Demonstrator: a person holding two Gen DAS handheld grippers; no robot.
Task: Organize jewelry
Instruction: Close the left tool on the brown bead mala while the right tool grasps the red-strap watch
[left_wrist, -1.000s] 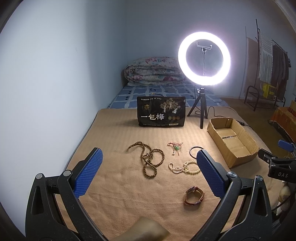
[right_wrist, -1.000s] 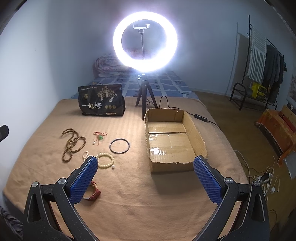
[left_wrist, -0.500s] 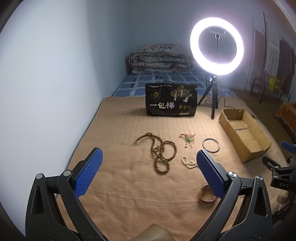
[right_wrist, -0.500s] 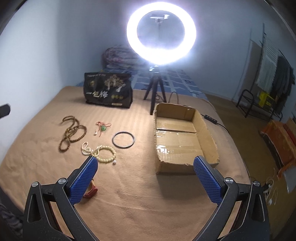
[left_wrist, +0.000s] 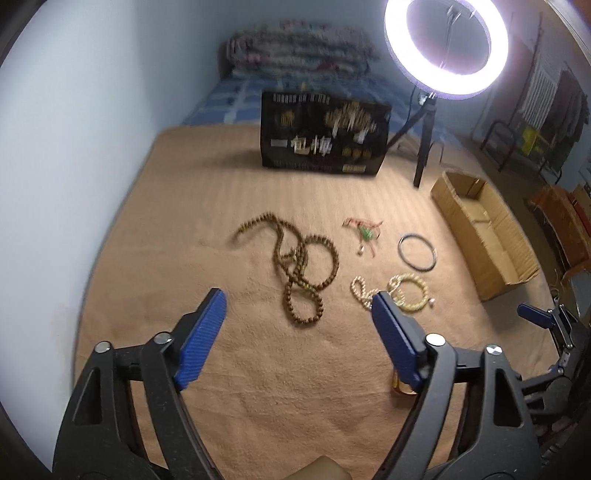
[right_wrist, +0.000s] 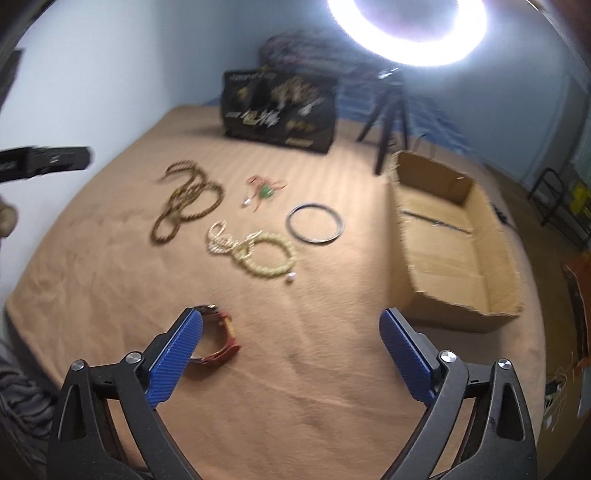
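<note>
we bring both tongs down over the tan blanket-covered bed (left_wrist: 155, 229). the left tongs (left_wrist: 295, 325), jaws just closing a little yet spread and empty, point toward the long brown wooden bead strand (left_wrist: 299, 266); the right tongs (right_wrist: 291, 350), also narrowing slightly, spread and empty, hang by the red leather-strap watch (right_wrist: 221, 343). the open cardboard box (right_wrist: 461, 306) waits to the right. our risk: loose loops snagging the cream bead bracelets (right_wrist: 266, 254) nearby, or pads pinching blanket instead.
</note>
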